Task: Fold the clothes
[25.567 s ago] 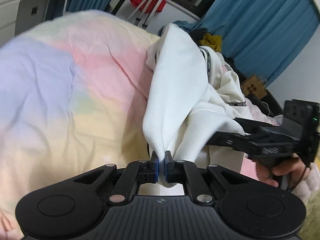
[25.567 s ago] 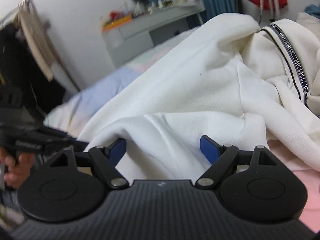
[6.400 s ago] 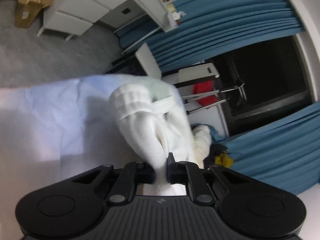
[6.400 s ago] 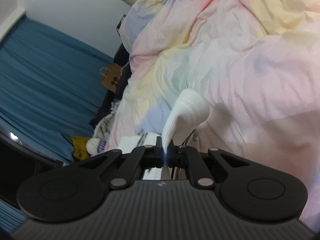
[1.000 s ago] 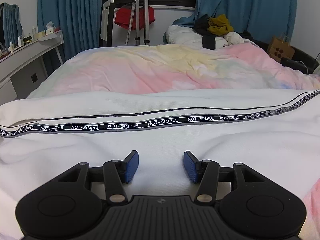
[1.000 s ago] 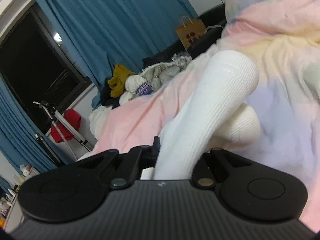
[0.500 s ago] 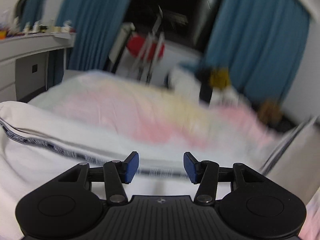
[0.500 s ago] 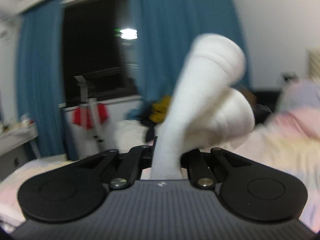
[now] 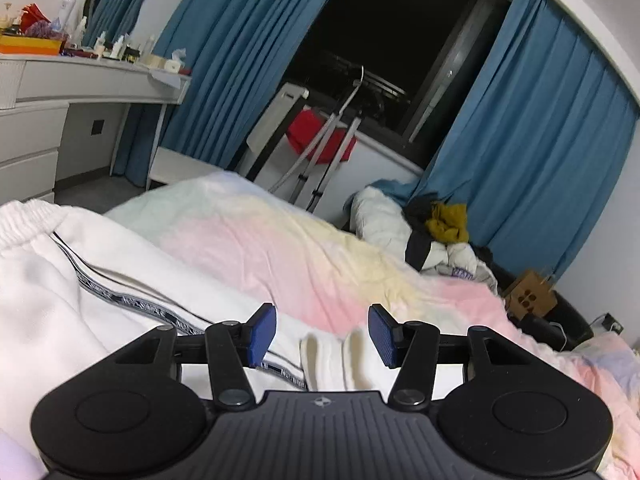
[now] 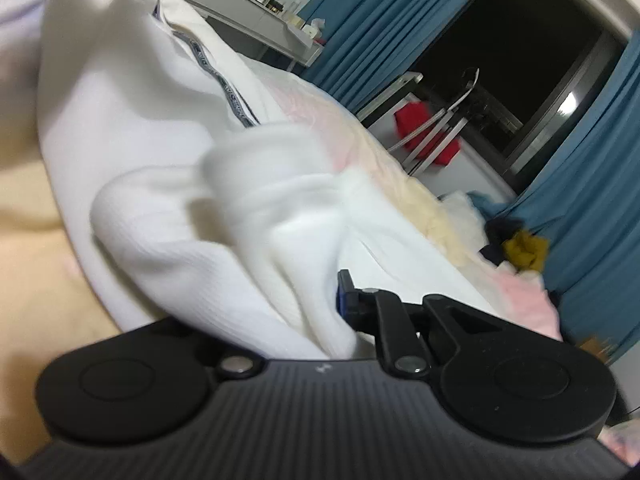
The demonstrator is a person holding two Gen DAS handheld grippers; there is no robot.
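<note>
Left gripper is wide open, both blue pads spread with nothing between them, hovering just over the white sweatpants. A ribbed white cuff pokes up right in the gap below the fingers, not touching either pad as far as I can see.

The right gripper is harder to read. A bunched wad of the same white sweatpants is draped over its left finger and hides it completely, so only the right finger with its blue pad shows, pressed against the fabric. Looks like it's got cloth in there, but honestly I can't tell if it's clamped or loose. That fabric is blurry too.

Going outward from the left gripper: the sweatpants spread to the left of it across the pastel duvet, elastic waistband at the far left, black lettered side stripe running diagonally toward the gripper. Beyond the gripper, at the far end of the duvet, sits a pile of clothes with a mustard piece on top. Behind that, blue curtains frame a dark window, with a red item hanging on a drying rack in front of it. A white dresser stands far left.
</note>
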